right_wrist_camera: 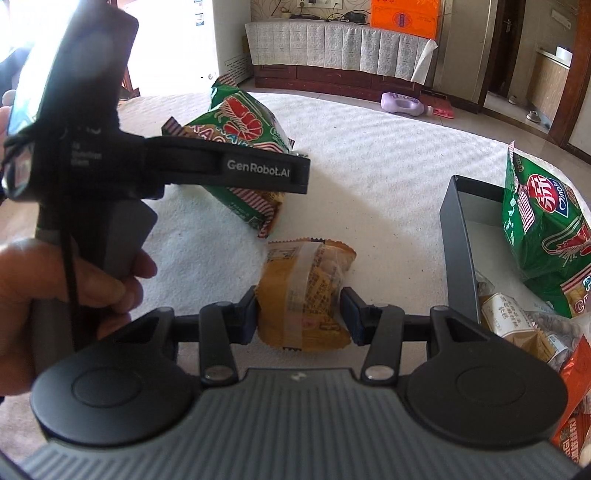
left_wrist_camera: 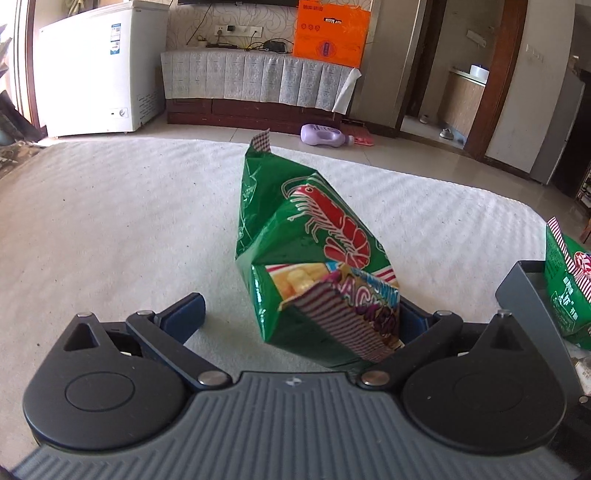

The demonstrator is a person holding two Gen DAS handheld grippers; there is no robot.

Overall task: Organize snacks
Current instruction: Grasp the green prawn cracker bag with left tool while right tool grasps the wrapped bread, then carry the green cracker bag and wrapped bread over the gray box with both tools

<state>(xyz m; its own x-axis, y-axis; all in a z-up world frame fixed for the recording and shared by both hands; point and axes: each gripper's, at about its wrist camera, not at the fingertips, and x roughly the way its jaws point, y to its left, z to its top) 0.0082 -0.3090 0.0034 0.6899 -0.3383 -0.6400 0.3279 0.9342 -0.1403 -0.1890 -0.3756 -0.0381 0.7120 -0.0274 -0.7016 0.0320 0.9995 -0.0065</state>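
A green prawn cracker bag (left_wrist_camera: pixel 314 251) with a red prawn printed on it stands crumpled in the middle of the left wrist view, on a white textured cloth (left_wrist_camera: pixel 110 229). The left gripper (left_wrist_camera: pixel 299 317) has its jaws spread wide around the bag's lower end; the left finger (left_wrist_camera: pixel 184 314) stands clear of it, while the right finger is hidden behind the striped seal, so contact there cannot be told.

In the right wrist view a small yellow snack packet (right_wrist_camera: pixel 303 295) with a clear tape band lies low in the centre of the frame. The right gripper (right_wrist_camera: pixel 301 314) straddles it, jaws apart, the left pad touching or nearly touching the wrapper and the right pad just beside it.

Open cloth spreads to the left of the bag and behind it, up to the table's far edge. At the right edge of both frames a dark grey box (right_wrist_camera: pixel 458 236) stands near, already holding a second green bag (right_wrist_camera: pixel 543 229) and other packets (right_wrist_camera: pixel 517 321). The person's hand (right_wrist_camera: pixel 55 288) on the left gripper's handle fills the left side of the right wrist view.

On the floor beyond lie a purple bottle (left_wrist_camera: pixel 325 134), a white freezer (left_wrist_camera: pixel 99 66) and an orange carton (left_wrist_camera: pixel 332 33).
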